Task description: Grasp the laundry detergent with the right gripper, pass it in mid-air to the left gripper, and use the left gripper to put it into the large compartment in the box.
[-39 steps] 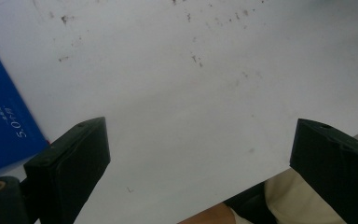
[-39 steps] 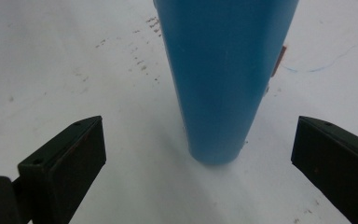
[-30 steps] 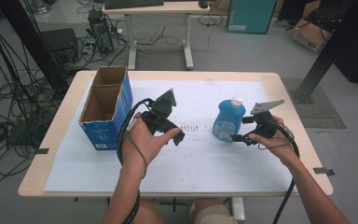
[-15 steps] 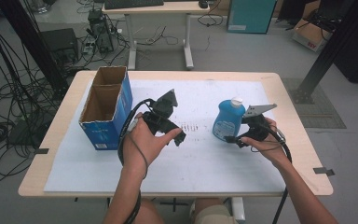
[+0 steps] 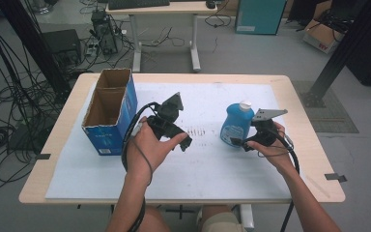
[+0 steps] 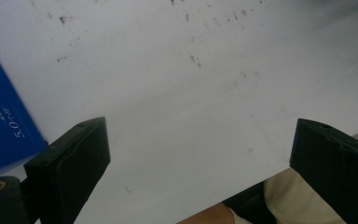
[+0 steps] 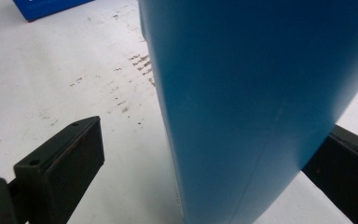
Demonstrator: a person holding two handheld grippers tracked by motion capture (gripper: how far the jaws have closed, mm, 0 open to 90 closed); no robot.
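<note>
Bottle (image 5: 236, 124), blue plastic with white cap, upright right of centre in the high view, right gripper (image 5: 245, 143) around its lower body.
Right gripper view: bottle (image 7: 256, 107) sits between the wide-apart jaws, left jaw clearly off it, right jaw close or touching, no squeeze yet. Likely smooth, slippery, somewhat squeezable; weight depends on fill, can't tell. Best grip low to mid body, across the narrow side. Left gripper (image 5: 186, 144) gaping, empty, over the white mat (image 5: 212, 174). Open cardboard box (image 5: 110, 110) at left.
</note>
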